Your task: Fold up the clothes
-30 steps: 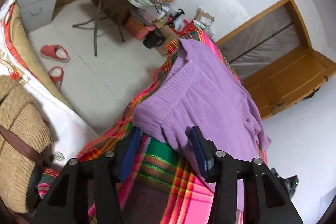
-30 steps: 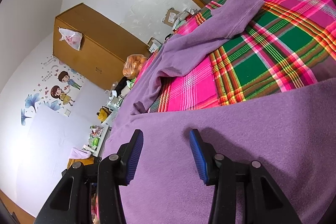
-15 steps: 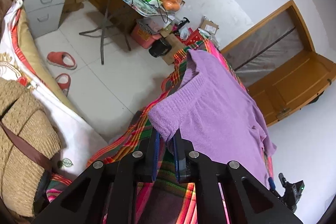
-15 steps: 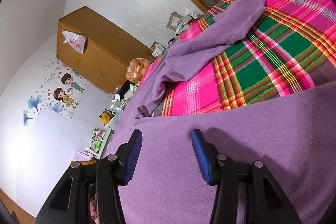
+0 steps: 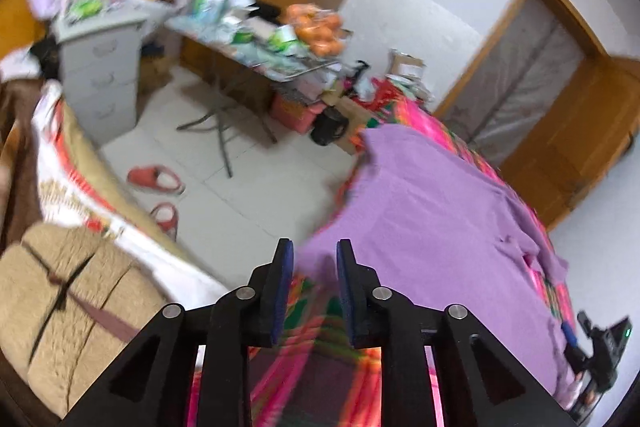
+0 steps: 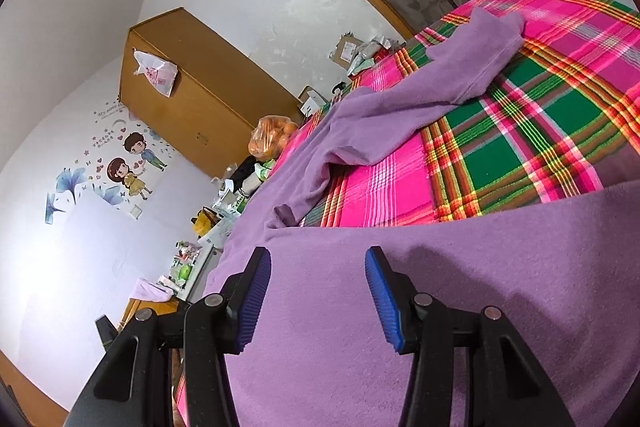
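The left view alone shows two red slippers (image 5: 156, 181) on the floor, where the left gripper (image 5: 310, 287), tilted down, is opening with nothing clearly pinched, while the right gripper (image 6: 318, 301) hovers spread apart over the one purple sweater (image 6: 440, 307) lying on the plaid bed (image 6: 540, 131).

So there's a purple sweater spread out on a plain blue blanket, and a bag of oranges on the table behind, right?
Not quite. The blanket is a pink, green and orange plaid, not plain blue, as the right wrist view shows. The purple sweater and bag of oranges on the table are right.
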Available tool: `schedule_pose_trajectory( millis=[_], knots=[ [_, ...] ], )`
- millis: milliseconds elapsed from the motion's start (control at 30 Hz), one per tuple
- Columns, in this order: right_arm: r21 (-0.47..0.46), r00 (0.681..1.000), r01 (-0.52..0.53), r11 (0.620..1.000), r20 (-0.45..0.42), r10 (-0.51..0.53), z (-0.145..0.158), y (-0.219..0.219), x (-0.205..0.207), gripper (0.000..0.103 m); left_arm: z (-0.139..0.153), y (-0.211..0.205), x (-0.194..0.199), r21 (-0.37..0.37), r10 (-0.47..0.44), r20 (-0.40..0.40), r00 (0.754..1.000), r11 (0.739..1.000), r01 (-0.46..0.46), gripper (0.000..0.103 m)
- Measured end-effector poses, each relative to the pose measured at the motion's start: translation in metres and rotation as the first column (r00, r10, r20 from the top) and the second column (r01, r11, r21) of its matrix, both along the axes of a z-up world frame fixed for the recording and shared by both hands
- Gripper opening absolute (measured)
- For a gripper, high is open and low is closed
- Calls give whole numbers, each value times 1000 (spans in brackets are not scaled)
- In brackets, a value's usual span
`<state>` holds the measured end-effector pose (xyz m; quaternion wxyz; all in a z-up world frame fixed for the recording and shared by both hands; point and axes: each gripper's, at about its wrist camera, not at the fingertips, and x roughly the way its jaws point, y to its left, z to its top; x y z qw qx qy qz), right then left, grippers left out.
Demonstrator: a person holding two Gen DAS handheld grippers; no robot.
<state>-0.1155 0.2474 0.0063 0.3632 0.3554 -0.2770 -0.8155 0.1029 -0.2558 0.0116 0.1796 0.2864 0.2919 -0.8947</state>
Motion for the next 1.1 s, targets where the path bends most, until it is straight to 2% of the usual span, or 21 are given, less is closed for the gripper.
schedule_pose_trajectory(
  millis=[133,233,367,533,667,767,933,1100],
  knots=[
    [-9,1000,-12,1000,-6,12,0,0,1,51,7,39,-43,-66,-149,41,988,986,151,24],
    [-13,1000,-24,1000,8,24,-1,-1,0,51,9,71,-81,-117,-261,93,961,956,271,25],
    [-28,1000,-21,999,21,22,-3,1,-1,51,10,101,-122,-168,-349,149,925,913,371,25],
    [-56,998,-8,998,54,11,-8,4,-4,51,3,124,-161,-204,-409,208,888,870,449,26],
    [-74,997,10,997,83,-4,-12,8,-8,51,-10,133,-177,-204,-429,239,871,855,477,26],
    [-75,995,21,997,94,-14,-14,9,-9,51,-16,136,-179,-195,-448,239,862,847,494,30],
    [-62,994,45,997,105,-38,-14,10,-10,51,-19,136,-178,-191,-449,237,862,848,494,30],
    [48,988,79,996,130,-84,-8,15,-12,51,-19,140,-178,-223,-438,263,860,839,496,30]
  ],
)
